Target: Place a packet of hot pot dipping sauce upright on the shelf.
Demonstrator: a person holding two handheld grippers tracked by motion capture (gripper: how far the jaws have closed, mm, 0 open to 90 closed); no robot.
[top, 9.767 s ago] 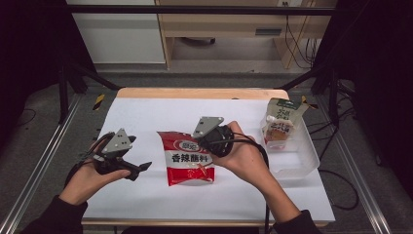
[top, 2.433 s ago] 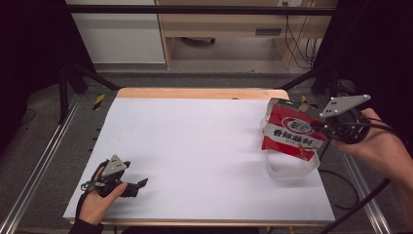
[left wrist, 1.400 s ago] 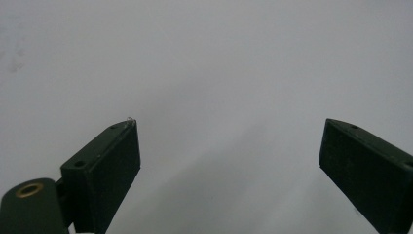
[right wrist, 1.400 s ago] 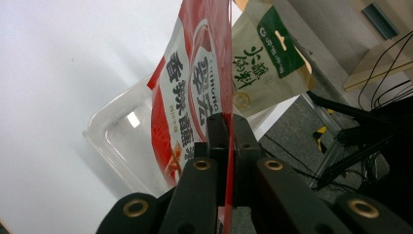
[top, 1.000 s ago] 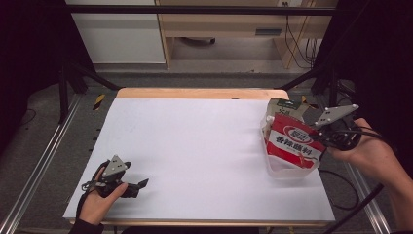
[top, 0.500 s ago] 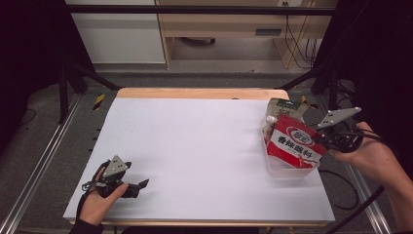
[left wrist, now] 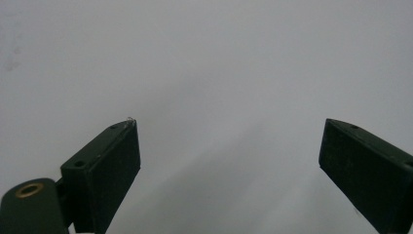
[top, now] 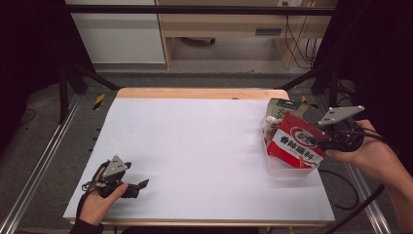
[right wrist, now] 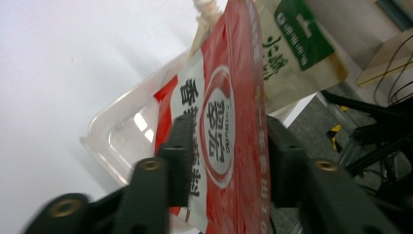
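A red seasoning packet (top: pixel 297 146) with white Chinese lettering stands tilted in the clear plastic bin (top: pixel 287 171) at the table's right edge. My right gripper (top: pixel 325 141) is shut on the packet's (right wrist: pixel 229 126) upper right side, one jaw on each face. Behind it in the bin leans a beige pouch with a green label (top: pixel 279 111), also seen past the packet as the beige pouch (right wrist: pixel 292 53). My left gripper (top: pixel 141 185) rests low at the table's front left, held in a hand. Its jaws stand open over bare white tabletop (left wrist: pixel 219 73) with nothing between them.
The white table (top: pixel 195 146) has a wooden strip along its far edge. Metal frame rails run down both sides. A cable (top: pixel 350 214) trails from the right gripper off the table's right side. A wooden shelf unit and cables stand beyond the table.
The right gripper has lowered the red packet into the bin over the last second, tilting it toward the beige pouch. The left gripper has stayed put.
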